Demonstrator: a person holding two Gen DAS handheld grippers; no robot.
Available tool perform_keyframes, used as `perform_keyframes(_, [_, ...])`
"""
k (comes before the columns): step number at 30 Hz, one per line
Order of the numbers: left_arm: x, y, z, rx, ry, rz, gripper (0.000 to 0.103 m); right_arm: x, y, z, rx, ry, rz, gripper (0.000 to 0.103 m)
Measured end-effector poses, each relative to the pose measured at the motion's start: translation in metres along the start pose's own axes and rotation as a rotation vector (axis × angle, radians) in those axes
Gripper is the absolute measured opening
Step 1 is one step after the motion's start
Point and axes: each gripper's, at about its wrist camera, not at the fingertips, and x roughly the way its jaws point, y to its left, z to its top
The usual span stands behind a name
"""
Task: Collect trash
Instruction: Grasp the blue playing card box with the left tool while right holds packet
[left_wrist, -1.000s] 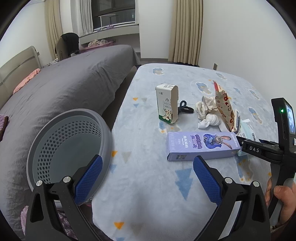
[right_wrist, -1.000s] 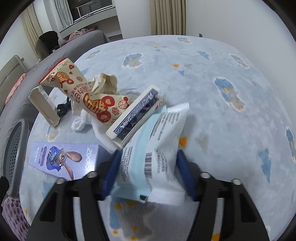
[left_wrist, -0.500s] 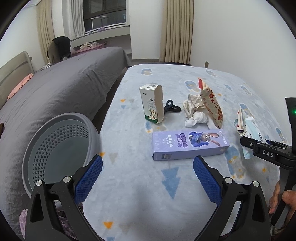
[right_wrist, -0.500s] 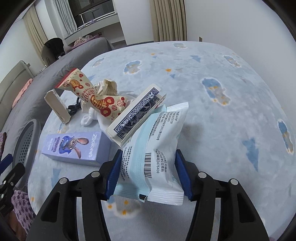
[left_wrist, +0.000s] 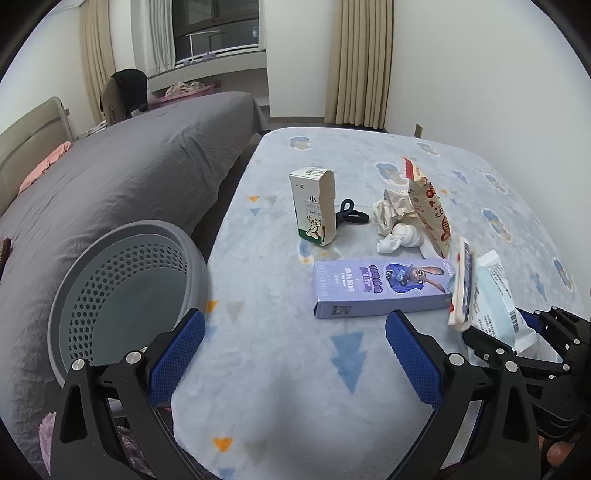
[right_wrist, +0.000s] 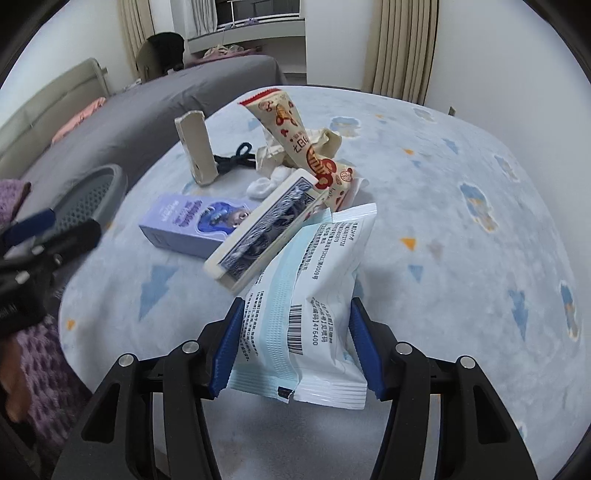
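At the lower centre of the right wrist view, we hold the right gripper (right_wrist: 295, 347) clamped on a white and blue mask packet (right_wrist: 306, 295), both blue pads pressing its sides. A flat card box (right_wrist: 264, 230) with a blue patterned face leans tilted against the packet's upper left edge. Beyond it, toward the upper left, a purple carton (right_wrist: 192, 225) with a rabbit print lies flat on the light blue blanket (right_wrist: 461, 240).

Further up the frame we see a red and cream snack bag (right_wrist: 295, 140), crumpled paper (right_wrist: 325, 142), a white cloth (right_wrist: 266, 182), a dark hair tie (right_wrist: 232, 158) and a small upright carton (right_wrist: 197, 147).

In the left wrist view, the left gripper (left_wrist: 295, 356) occupies the bottom of the frame with its jaws spread wide and nothing between them. A grey perforated basket (left_wrist: 125, 291) sits at the lower left, beside the blanket's edge and against a grey bed (left_wrist: 110, 177). It appears empty. The mask packet shows at the right edge of that view.
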Motion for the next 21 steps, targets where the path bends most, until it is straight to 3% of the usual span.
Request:
perform_keyframes(6, [-0.001, 0.002, -0.002, -0.004, 0.005, 0.0, 0.096, -0.011, 0.013, -0.006, -0.053, -0.016, 0.03, 0.055])
perform_keyframes(11, [0.0, -0.001, -0.003, -0.001, 0.011, -0.007, 0.096, -0.018, 0.008, -0.011, -0.01, -0.028, 0.067, 0.055])
perform_keyframes(21, [0.006, -0.032, -0.01, 0.058, 0.027, -0.064, 0.096, -0.026, -0.031, -0.019, 0.082, -0.064, 0.04, 0.055])
